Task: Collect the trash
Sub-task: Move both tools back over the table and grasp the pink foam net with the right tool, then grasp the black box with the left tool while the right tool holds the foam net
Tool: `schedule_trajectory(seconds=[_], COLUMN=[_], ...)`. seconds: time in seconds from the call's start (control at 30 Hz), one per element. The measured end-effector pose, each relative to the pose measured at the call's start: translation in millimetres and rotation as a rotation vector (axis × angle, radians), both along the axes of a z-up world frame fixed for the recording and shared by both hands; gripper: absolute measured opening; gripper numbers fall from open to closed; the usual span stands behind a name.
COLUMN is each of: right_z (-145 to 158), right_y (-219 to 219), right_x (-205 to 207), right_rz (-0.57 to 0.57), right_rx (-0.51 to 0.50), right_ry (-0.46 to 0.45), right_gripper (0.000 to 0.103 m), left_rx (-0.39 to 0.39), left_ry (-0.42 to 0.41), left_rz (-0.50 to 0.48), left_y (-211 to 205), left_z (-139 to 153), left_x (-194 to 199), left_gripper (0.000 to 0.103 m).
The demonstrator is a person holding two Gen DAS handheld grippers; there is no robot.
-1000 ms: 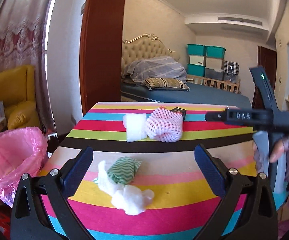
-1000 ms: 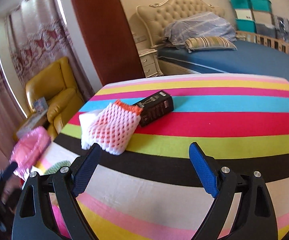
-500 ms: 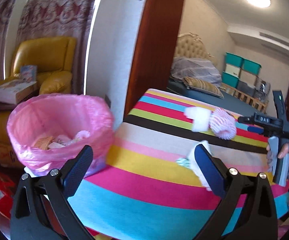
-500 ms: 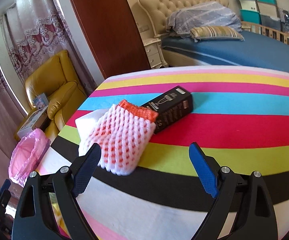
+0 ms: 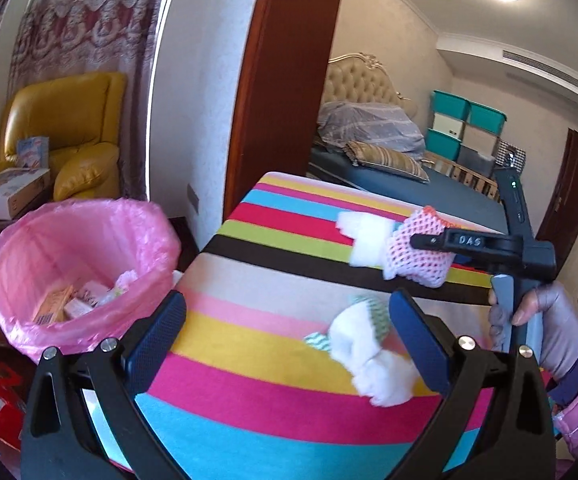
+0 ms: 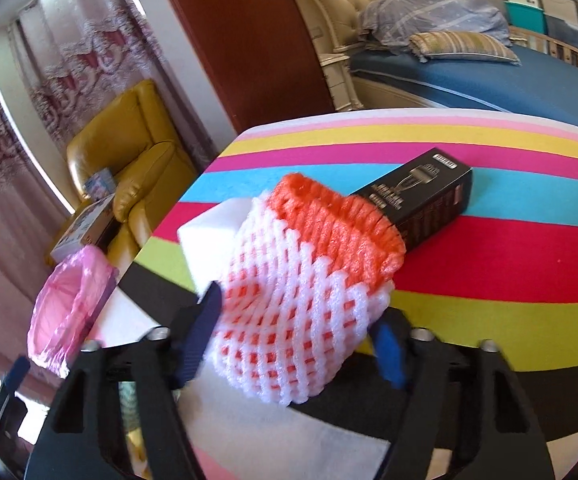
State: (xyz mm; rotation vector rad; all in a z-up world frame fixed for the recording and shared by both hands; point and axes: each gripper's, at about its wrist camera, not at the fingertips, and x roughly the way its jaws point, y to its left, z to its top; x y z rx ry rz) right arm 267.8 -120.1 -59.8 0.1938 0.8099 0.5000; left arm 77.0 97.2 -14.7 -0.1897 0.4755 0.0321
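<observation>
Right tongs (image 6: 295, 344) lately closing around foam net (image 6: 305, 292), bin (image 5: 77, 272) leftward.

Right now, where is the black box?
In the right wrist view the black box lies on the striped table, right of centre, its near end touching the foam net's orange rim.
</observation>
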Motion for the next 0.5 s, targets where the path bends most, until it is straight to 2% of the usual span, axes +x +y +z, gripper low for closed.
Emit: schedule_trajectory(seconds=[0.1, 0.2, 0.33, 0.5], right_z=[4, 9, 18, 27], right_y=[-5, -13, -35, -75], right_x=[-10, -24, -43, -61], right_rz=[0.015, 0.035, 0.025, -0.063], right_rx=[0.007, 0.003, -0.001, -0.047], right_ry=[-0.025, -0.072, -0.133, -0.191], right_gripper=[0.038, 0.029, 0.027, 0.026], left_rx=[0.007, 0.03, 0.044, 0.026], left_ry=[-0.002, 0.008, 0.056, 0.12], left_rz=[-0.035, -0.067, -0.106, -0.14], left_y=[-13, -27, -42, -63], left_z=[5, 8, 9, 15], left_x=[7, 14, 27, 47], left_gripper=[0.098, 0.098, 0.098, 0.098])
